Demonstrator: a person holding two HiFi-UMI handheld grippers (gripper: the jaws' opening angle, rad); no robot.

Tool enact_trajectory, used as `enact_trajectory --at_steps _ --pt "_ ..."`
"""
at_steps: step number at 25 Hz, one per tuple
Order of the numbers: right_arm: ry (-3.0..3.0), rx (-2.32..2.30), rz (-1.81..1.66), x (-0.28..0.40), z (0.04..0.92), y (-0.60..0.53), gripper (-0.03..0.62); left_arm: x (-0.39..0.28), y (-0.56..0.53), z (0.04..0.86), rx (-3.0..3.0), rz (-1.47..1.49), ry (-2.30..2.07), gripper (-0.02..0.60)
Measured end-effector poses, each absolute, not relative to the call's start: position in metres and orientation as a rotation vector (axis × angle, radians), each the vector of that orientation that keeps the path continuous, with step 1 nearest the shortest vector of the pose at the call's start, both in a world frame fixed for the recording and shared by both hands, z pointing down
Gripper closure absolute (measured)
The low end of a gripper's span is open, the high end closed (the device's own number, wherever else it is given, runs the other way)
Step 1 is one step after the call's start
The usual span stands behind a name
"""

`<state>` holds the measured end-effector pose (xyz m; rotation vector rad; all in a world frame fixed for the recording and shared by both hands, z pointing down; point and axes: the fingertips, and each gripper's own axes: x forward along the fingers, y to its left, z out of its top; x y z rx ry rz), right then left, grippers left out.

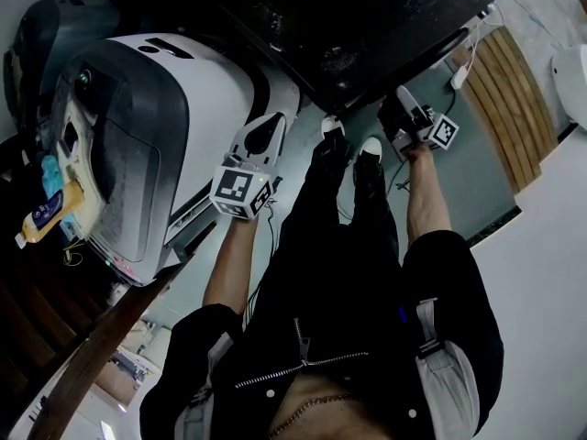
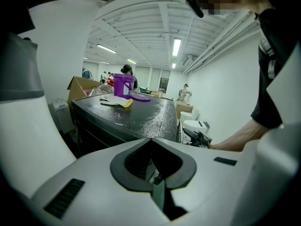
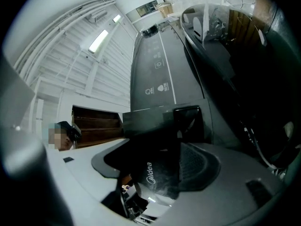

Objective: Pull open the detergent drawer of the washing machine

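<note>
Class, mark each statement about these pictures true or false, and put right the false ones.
1. The right tool grips a dark panel marked Midea. True.
2. The left tool holds the purple jug. False: its jaws are together and empty, and the jug stands far off on the black table top.
3. A yellow bottle sits beside the white machine. True.
4. The ceiling lights are off. False: the strip lights glow.
</note>
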<state>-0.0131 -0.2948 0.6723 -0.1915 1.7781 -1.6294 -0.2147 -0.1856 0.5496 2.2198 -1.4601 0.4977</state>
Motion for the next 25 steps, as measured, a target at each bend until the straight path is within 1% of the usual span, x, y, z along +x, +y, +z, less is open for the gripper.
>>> enact_trajectory --at_steps 13,25 --pt "1.744 -0.241 -1.623 -0.001 0.674 -0.283 0.289 -0.194 -0.178 0.547 2.253 0.48 -1.436 0.561" --pt "1.751 -0.259 -1.648 0.024 0.676 -0.262 0.289 -0.174 -0.17 0.544 2.284 0.47 -1.402 0.561"
